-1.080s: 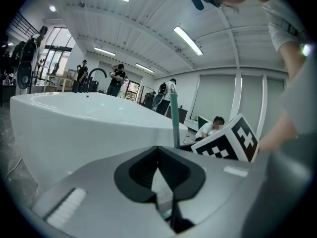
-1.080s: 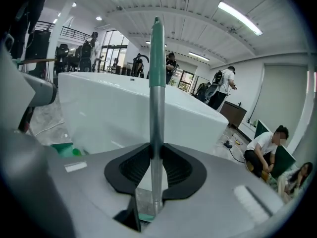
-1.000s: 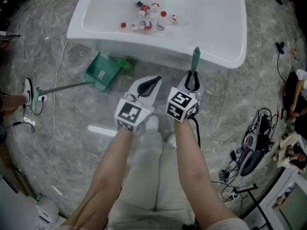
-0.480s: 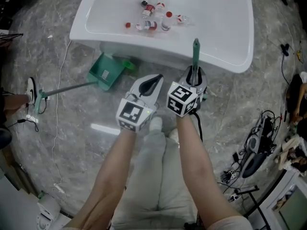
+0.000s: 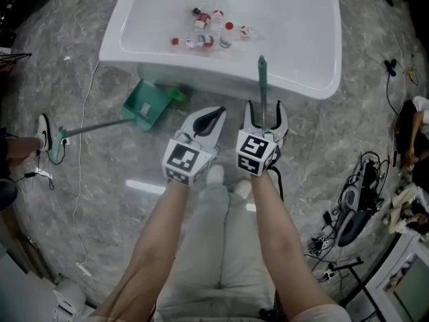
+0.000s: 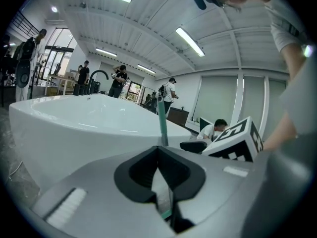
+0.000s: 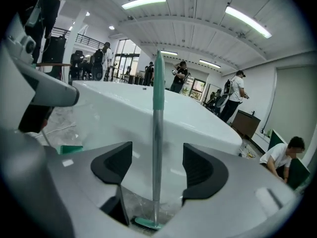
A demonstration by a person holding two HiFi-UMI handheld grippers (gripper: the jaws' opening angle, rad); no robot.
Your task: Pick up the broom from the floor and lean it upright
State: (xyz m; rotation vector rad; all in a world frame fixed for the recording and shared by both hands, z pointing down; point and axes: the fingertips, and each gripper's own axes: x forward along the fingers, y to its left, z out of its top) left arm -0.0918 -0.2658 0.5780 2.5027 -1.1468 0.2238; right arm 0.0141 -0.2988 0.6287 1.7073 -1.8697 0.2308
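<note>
We see the broom (image 5: 262, 92) standing upright between the pads of the right gripper (image 5: 265, 113). Its silver shaft with the green grip on top rises straight up through the gap. In the right gripper view the shaft (image 7: 157, 133) runs down the middle of that gap with space on both sides, touching neither pad. Those jaws have just been opening and now stand wide apart, clamping nothing. A teal piece sits at the foot of the shaft, low between the jaws.

Just left of the right gripper, the left gripper (image 5: 209, 118) has its jaws pressed together with nothing between them. From its own view the broom's shaft (image 6: 162, 128) stands ahead and slightly right of its closed tips (image 6: 158, 167).

Straight ahead of both grippers is a white bathtub (image 5: 301, 79). The broom's top shows against its near rim, though we cannot tell whether the two touch. Small bottles (image 5: 208, 29) lie inside the tub, beyond the grippers.

To the left of the left gripper, a green dustpan (image 5: 144, 101) with a long handle lies on the grey marbled floor (image 5: 100, 173). Well off to the right of the right gripper is a tangle of cables (image 5: 355, 206).
</note>
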